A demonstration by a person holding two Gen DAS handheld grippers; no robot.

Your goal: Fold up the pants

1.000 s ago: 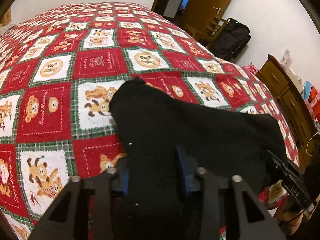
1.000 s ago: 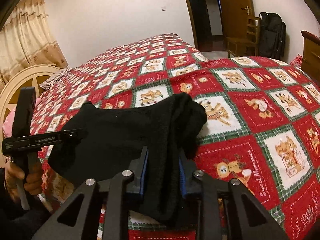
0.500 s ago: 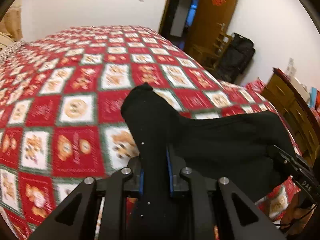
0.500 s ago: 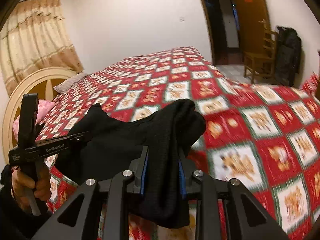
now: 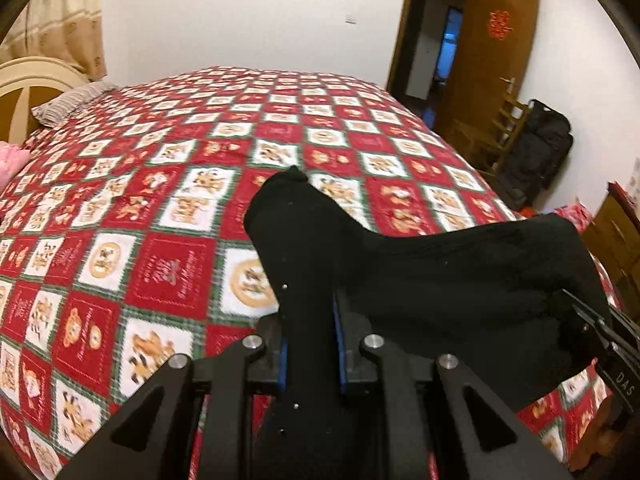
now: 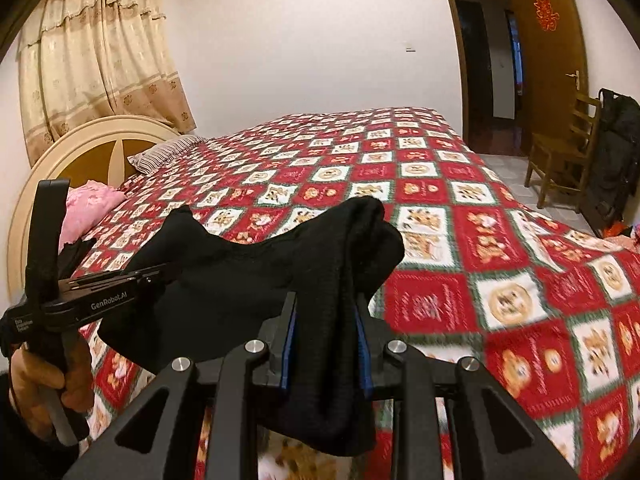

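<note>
Between the two hand-held tools, above the near edge of the bed, the black pants (image 5: pixel 440 280) hung as a sagging span of cloth, lifted clear of the cover. The left gripper (image 5: pixel 310 344) was clamped on one bunched end, its blue-lined jaws pressed tight against the fabric after closing in further a moment earlier; a rounded peak of cloth stood up just ahead of its fingers, and more trailed down below them. The right gripper (image 6: pixel 326 336) was clamped on the other end, where a thicker, doubled wad of fabric rose ahead of its jaws and a fold drooped beneath them. From the left gripper, the cloth ran off to the right and reached the other tool at the edge of view. From the right gripper, it ran off to the left to the tool marked with white lettering, held in a hand (image 6: pixel 44 384) low at that side.

Beneath and beyond both grippers spread the bedspread (image 6: pixel 500 240), red and white squares with bear figures and green plaid borders. Far ahead and to the left of the right gripper stood a cream rounded headboard (image 6: pixel 80 144), with a striped pillow (image 6: pixel 164 154) and something pink (image 6: pixel 90 204) beside it, and patterned curtains (image 6: pixel 92 60) behind. Ahead and to the right were a wooden chair (image 6: pixel 564 152), a black bag (image 6: pixel 616 152) against the wall, and an open brown door (image 6: pixel 548 40).
</note>
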